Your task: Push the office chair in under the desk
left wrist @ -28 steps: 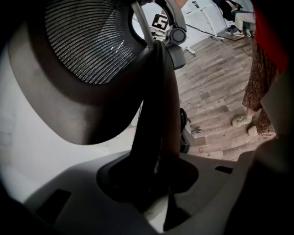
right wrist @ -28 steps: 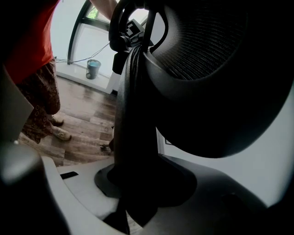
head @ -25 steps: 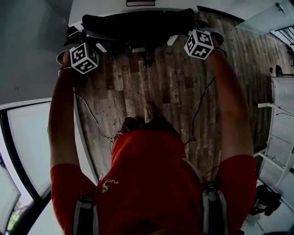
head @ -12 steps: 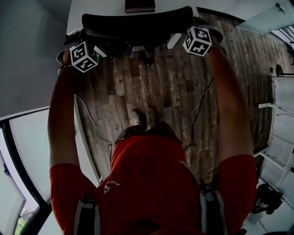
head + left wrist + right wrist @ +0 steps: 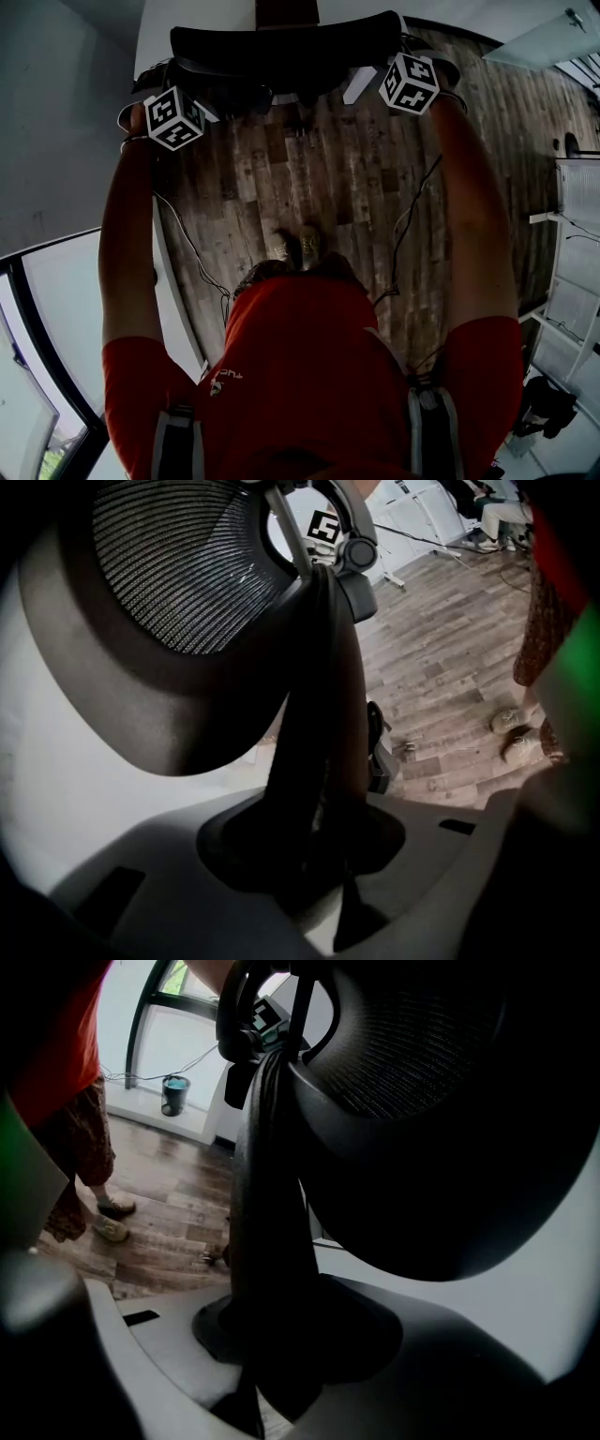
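The black office chair's backrest (image 5: 281, 47) lies across the top of the head view, against the white desk (image 5: 192, 19). My left gripper (image 5: 194, 100) holds the backrest's left edge and my right gripper (image 5: 380, 80) its right edge. In the left gripper view the dark backrest rim (image 5: 319, 705) runs down between the jaws of the left gripper (image 5: 314, 855), which are shut on it, with the mesh (image 5: 178, 574) above. The right gripper view shows the right gripper (image 5: 281, 1335) clamped on the other rim (image 5: 267, 1185) in the same way. The chair's seat and base are hidden.
A dark book (image 5: 286, 9) lies on the desk beyond the chair. A glass wall (image 5: 56, 309) stands at the left and white shelving (image 5: 572, 272) at the right. Cables (image 5: 192, 239) trail over the wooden floor by the person's feet (image 5: 298, 246). A blue bin (image 5: 175, 1094) stands by the window.
Both grippers and the chair back have moved forward toward the desk, more of the desk top and book show, and the person's feet have stepped forward.
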`<state>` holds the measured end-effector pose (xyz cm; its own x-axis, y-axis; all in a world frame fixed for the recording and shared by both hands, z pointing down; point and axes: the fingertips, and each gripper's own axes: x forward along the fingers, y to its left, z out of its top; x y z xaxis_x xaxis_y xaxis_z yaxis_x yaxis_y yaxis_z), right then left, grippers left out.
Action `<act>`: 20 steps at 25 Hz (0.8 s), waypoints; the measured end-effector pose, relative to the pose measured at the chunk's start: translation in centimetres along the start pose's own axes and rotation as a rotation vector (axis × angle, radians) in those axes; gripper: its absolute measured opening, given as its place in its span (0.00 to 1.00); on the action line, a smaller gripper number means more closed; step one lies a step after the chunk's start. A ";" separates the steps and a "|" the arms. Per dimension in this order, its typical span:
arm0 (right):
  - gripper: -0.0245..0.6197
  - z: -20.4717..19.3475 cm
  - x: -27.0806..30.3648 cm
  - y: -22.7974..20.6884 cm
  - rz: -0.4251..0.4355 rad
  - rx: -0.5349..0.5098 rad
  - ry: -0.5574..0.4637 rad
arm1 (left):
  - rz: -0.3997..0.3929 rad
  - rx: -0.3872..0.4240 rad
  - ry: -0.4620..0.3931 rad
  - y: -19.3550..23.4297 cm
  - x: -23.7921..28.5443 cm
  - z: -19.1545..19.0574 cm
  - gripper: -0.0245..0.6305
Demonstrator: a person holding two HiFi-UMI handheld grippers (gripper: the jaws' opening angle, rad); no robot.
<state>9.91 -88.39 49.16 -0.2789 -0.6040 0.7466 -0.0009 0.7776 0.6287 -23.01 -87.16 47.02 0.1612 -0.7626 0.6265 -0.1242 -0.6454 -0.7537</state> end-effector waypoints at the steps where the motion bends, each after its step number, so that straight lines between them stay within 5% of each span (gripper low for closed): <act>1: 0.27 0.0 0.0 0.0 -0.003 -0.001 -0.002 | 0.001 -0.001 0.000 0.0 0.0 0.0 0.25; 9: 0.36 -0.2 -0.2 0.4 0.010 0.012 0.008 | -0.012 -0.041 0.008 -0.6 -0.4 0.2 0.33; 20: 0.42 -0.2 -4.7 0.7 -0.070 0.065 -0.007 | 0.109 -0.083 -0.063 0.1 -5.6 0.1 0.42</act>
<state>11.41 -85.02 46.12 -0.2823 -0.6564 0.6996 -0.0826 0.7432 0.6640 -23.78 -82.98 43.45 0.2033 -0.8260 0.5258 -0.2249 -0.5620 -0.7960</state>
